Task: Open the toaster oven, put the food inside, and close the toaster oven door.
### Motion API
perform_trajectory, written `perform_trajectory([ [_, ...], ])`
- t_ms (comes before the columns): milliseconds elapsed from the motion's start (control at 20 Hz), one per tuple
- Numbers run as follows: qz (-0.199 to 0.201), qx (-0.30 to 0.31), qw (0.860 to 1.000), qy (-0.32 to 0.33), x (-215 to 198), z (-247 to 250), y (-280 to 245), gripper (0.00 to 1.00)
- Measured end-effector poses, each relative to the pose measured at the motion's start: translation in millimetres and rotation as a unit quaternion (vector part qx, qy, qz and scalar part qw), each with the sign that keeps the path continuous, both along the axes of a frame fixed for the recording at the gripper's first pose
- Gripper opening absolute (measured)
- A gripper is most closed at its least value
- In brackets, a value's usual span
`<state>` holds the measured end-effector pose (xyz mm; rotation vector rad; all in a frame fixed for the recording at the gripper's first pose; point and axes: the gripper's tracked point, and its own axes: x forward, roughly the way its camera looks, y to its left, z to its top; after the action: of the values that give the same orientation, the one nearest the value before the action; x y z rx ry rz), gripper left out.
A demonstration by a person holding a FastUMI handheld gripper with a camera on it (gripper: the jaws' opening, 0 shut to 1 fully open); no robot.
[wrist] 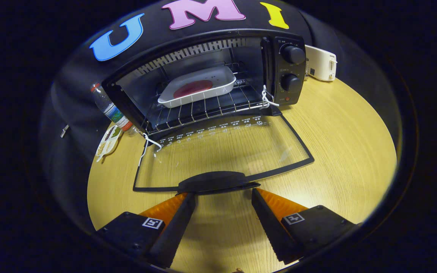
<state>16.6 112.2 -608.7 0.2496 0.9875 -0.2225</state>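
Water bottle (111,109) and snack packet (108,142) stand left of toaster oven (218,76). White tray (197,90) with food (192,88) sits on its rack. Door (222,151) lies flat; its handle (216,181) just ahead of the spread gripper (222,195). White appliance (321,62) at right.

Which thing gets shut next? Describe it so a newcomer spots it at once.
Start at the black toaster oven at the back of the wooden table. Its glass door lies folded down flat in front, toward the open fingers. It alone is see-through with a black frame, and the dark handle sits just ahead of the fingertips.
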Motion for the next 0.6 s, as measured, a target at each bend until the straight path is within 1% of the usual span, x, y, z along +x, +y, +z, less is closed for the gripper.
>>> perform_trajectory([
  [100, 0.006, 0.017, 1.0, 0.012, -4.8, 4.1, 7.1, 0.99],
  [150, 0.012, 0.017, 1.0, 0.005, -3.9, 8.2, 7.7, 0.99],
  [250, 0.02, -0.01, 1.0, 0.004, -5.1, 6.8, -5.8, 0.98],
  [350, 0.021, -0.031, 0.999, 0.027, -11.5, -4.6, -17.0, 0.99],
  [450, 0.018, -0.035, 0.999, 0.022, -4.8, -7.5, -18.4, 0.99],
  [600, 0.021, -0.034, 0.999, 0.02, -6.0, -6.4, -18.5, 0.98],
])
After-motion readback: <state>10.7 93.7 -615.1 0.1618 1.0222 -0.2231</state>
